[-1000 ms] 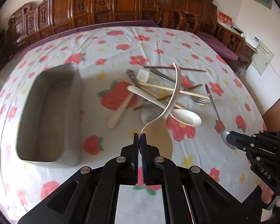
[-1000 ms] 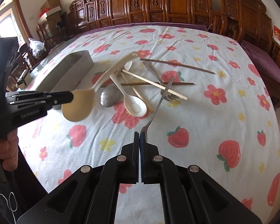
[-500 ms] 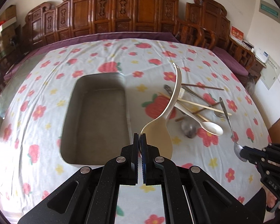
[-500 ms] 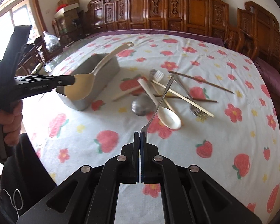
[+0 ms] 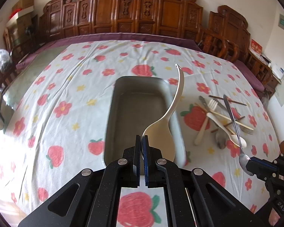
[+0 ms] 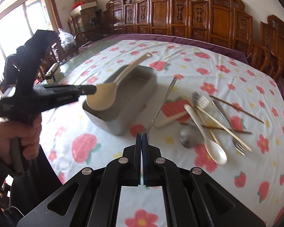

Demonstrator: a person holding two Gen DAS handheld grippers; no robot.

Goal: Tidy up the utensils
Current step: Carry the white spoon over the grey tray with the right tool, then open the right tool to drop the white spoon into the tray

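Pinching beige rice paddle [image 5: 161,136] in left hand-held gripper [image 5: 141,141], above grey tray [image 5: 111,113]

Home dining room: carved wooden chairs [image 5: 108,17], floral tablecloth [image 5: 66,98].

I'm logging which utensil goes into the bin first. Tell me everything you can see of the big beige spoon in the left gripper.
The beige rice spoon looks like matte plastic: a broad, shallow oval bowl and a long, curved, tapering handle with a small hole at its tip. The left gripper has its jaws shut on the bowl's edge, with the handle pointing away and upward. It hangs in the air over the near end of the grey bin, seemingly touching nothing but the jaws.
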